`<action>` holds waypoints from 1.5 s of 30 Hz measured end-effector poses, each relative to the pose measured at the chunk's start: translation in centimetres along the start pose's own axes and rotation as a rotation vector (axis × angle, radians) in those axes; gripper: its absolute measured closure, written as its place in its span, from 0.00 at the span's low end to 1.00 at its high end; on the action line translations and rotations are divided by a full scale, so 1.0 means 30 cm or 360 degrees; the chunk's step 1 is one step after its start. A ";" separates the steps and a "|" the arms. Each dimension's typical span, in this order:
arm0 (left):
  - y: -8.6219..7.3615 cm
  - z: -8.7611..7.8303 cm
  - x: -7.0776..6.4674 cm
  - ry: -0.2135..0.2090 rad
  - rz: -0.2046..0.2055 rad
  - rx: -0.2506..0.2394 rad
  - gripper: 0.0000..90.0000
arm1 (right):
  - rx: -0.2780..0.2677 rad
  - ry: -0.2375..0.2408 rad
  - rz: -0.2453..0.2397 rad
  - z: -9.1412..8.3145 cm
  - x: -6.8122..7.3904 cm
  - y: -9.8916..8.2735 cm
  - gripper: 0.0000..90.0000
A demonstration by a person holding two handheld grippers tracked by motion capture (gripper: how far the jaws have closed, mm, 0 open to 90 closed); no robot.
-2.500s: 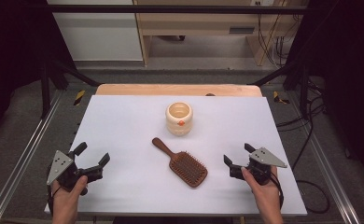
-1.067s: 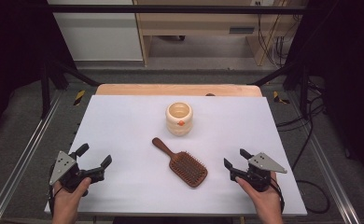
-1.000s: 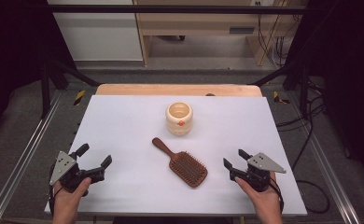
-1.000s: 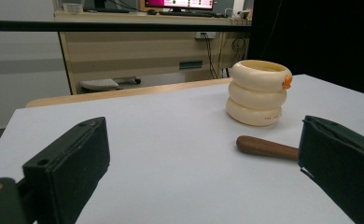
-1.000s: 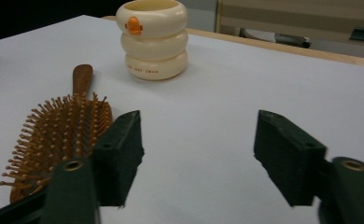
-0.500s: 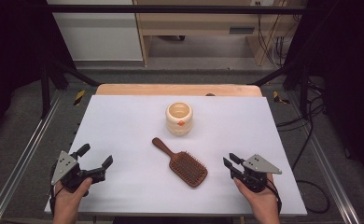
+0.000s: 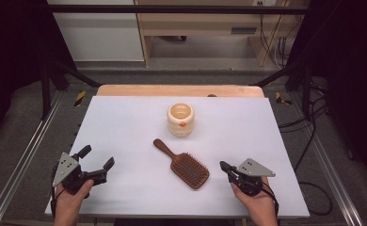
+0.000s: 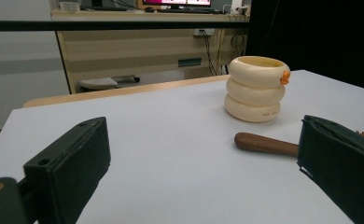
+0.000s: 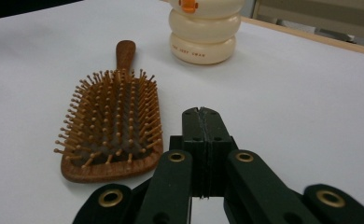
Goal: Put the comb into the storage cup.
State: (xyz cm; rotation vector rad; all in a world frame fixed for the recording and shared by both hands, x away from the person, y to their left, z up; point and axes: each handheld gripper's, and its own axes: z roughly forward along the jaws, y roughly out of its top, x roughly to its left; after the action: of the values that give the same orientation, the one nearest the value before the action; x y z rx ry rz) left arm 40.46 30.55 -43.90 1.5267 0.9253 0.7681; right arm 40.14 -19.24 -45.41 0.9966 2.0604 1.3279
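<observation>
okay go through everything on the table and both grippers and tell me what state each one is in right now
Hairbrush: lying flat on the white table, bristles up, handle pointing toward the far left, untouched.
Cream cup: upright, open at the top, standing apart from the hairbrush; contents cannot be seen.
Left gripper: jaws wide open, holding nothing, near the table's front left.
Right gripper: jaws shut together, holding nothing, just right of the hairbrush head.

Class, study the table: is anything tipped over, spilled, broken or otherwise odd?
Nothing stands out. The cream cup stands upright, and the hairbrush lies flat, bristles up, at an angle to the table's edges and apart from the cup. No spill or damage shows.
</observation>
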 end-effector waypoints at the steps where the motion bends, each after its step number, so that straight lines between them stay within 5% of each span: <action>1: 0.000 0.000 -0.001 -0.0001 0.0000 0.0001 0.03 | 0.0000 0.0000 0.0000 0.000 0.000 0.000 1.00; 18: -0.003 0.005 -0.003 0.0002 0.0011 0.0015 0.03 | 0.0155 0.0187 0.0001 0.038 0.089 -0.006 1.00; 34: -0.004 0.008 -0.008 -0.0002 0.0026 0.0027 0.03 | 0.0333 0.0234 -0.0014 0.072 0.112 -0.035 1.00; 45: -0.004 0.010 -0.009 -0.0004 0.0028 0.0027 0.03 | 0.0381 0.0230 0.0003 0.105 0.103 -0.040 1.00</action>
State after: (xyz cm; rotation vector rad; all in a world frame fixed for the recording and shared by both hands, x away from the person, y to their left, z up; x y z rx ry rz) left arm 40.56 30.18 -44.06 1.5521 0.9197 0.7727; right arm 40.15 -15.35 -47.84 1.0272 2.3719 1.2051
